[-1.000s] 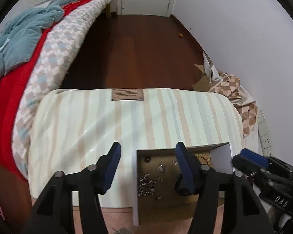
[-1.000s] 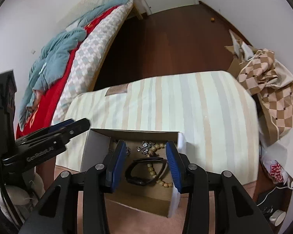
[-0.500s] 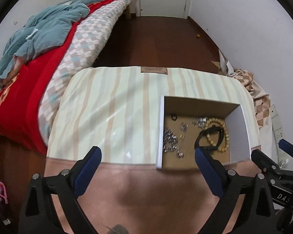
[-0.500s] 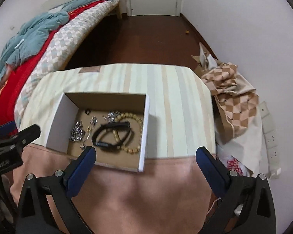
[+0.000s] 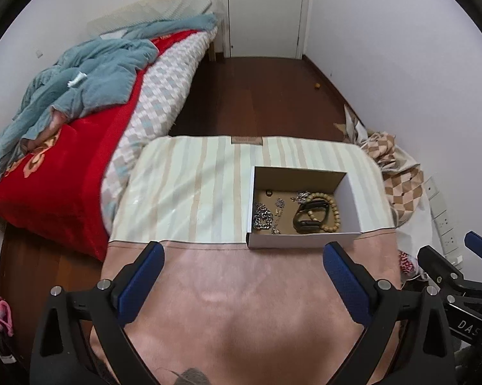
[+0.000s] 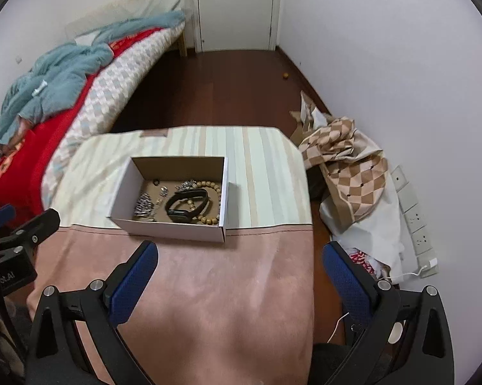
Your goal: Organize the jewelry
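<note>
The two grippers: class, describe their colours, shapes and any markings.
The left gripper and right gripper look alike: black angular frames with silver bolts and blue textured pads on two fingers. White lettering marks each body's side, only partly readable. No sleeves or cables attached to the grippers are visible.

White box (image 6: 170, 229), brown inside; black band (image 6: 186, 205), tan beads (image 6: 209, 219). Surface (image 5: 189, 192) cream-striped, pink near. Bed (image 5: 48, 173) red, teal blanket (image 5: 90, 80).
</note>
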Action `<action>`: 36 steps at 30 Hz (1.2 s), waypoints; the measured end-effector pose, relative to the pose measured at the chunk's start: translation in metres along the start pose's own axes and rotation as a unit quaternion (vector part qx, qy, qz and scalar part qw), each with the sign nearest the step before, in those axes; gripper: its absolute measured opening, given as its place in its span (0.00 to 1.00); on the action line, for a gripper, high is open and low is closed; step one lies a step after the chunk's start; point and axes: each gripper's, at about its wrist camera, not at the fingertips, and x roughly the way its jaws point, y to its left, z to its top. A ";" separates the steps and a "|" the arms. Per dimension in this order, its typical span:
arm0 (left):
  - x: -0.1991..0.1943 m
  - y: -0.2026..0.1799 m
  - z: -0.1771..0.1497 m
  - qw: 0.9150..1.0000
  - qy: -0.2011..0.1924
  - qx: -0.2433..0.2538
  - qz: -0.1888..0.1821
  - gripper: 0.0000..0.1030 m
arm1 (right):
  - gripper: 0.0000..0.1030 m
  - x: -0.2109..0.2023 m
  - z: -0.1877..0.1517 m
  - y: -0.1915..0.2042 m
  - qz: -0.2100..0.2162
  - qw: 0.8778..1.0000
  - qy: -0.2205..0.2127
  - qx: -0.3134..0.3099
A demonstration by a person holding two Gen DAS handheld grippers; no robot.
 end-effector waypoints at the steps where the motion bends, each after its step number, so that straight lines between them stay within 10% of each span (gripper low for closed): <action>1: -0.012 0.000 -0.002 1.000 -0.007 0.000 0.000 0.98 | 1.00 -0.015 -0.003 -0.001 0.002 1.000 -0.008 0.002; 21: -0.158 0.006 -0.015 0.998 -0.068 -0.011 0.000 0.98 | 1.00 -0.210 -0.012 -0.004 0.005 0.992 -0.122 -0.010; 36: -0.177 0.008 -0.021 0.998 -0.063 -0.011 -0.004 0.98 | 1.00 -0.235 -0.013 0.002 0.017 0.993 -0.112 -0.019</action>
